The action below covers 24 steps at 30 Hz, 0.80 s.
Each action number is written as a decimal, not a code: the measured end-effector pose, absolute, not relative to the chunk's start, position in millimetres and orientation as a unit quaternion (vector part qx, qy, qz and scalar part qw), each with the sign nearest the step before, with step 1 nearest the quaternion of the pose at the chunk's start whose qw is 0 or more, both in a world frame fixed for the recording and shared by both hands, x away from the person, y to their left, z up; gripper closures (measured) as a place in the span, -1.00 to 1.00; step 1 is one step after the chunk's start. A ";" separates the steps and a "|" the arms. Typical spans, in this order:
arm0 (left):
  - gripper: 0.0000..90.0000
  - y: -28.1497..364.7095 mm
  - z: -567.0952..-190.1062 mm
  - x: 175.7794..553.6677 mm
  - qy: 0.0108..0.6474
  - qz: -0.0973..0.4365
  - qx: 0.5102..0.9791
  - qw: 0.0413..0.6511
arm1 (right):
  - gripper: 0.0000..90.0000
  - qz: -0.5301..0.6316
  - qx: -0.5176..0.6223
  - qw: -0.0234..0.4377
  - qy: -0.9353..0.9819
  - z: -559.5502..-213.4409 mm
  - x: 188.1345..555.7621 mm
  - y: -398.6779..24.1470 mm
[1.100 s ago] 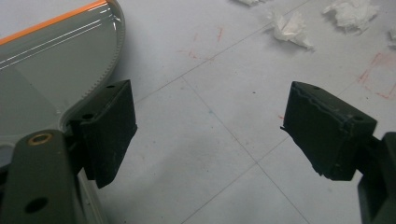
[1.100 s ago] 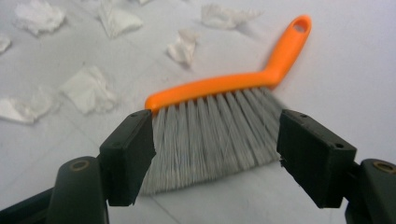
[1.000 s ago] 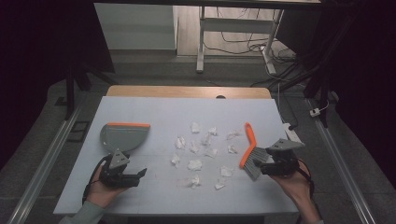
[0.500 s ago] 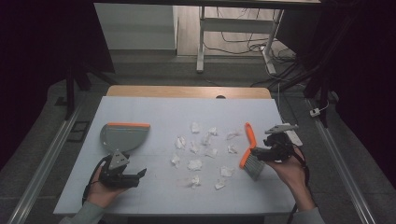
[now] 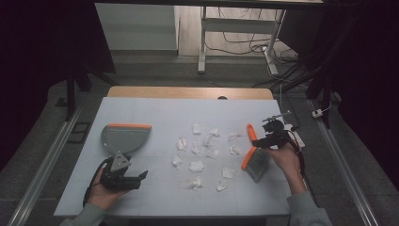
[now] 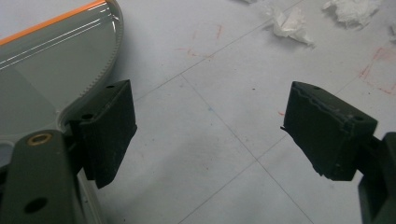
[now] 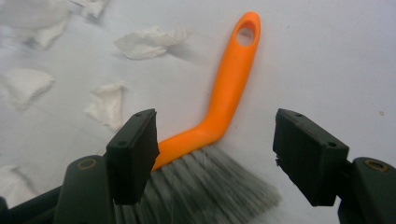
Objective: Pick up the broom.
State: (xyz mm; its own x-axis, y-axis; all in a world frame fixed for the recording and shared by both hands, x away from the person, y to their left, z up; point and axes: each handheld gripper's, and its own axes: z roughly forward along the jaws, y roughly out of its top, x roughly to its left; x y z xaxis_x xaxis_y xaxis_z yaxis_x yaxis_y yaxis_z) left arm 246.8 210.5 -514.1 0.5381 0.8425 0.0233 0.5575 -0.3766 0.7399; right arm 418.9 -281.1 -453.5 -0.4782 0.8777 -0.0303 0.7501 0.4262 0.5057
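At 3 o'clock on the table, the brush lies flat: orange handle pointing toward 12, grey bristles fanning toward 6. Right gripper hangs over it, just beside the handle, jaws wide, nothing held. In the right gripper view the bend of the brush sits between the open jaws, not touched yet.

Handling guess: light, stiff plastic handle, smooth so possibly slippery; bristles soft and will splay, no good for a grip. Take the handle just above the bend, jaws across its narrow width, so the head stays controllable.

Left gripper at 8 o'clock, jaws also wide, empty, just below the dustpan; the left gripper view shows the dustpan beside the left jaw. Pan looks light, rigid; its short handle is the hold.

Paper scraps scattered mid-table between both tools: near weightless, will skitter if swept fast.
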 end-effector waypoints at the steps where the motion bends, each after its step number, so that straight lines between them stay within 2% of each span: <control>1: -0.60 210.5 -514.1 246.7 0.435 0.204 0.804 0.350 | -0.32 0.213 0.491 0.144 0.832 -455.4 421.3 -280.0; 16: -0.60 208.9 -516.1 246.0 0.431 0.205 0.807 0.347 | -0.16 0.160 0.539 0.114 0.819 -482.1 450.9 -270.2; 21: -0.59 209.2 -515.7 245.7 0.430 0.209 0.806 0.348 | -0.04 0.151 0.550 0.104 0.815 -487.8 455.0 -269.2; 24: -0.60 208.8 -515.9 245.7 0.430 0.209 0.808 0.346 | 0.11 0.144 0.555 0.096 0.813 -490.5 456.3 -268.4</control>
State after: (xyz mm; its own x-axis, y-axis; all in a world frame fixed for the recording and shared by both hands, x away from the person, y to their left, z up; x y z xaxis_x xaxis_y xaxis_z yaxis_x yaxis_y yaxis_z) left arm 245.7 208.8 -515.9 0.5434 0.8385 0.0410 0.5490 -0.3919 0.7382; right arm 456.3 -268.4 -490.5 -0.3648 0.9311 0.0041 0.8758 0.3417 0.3409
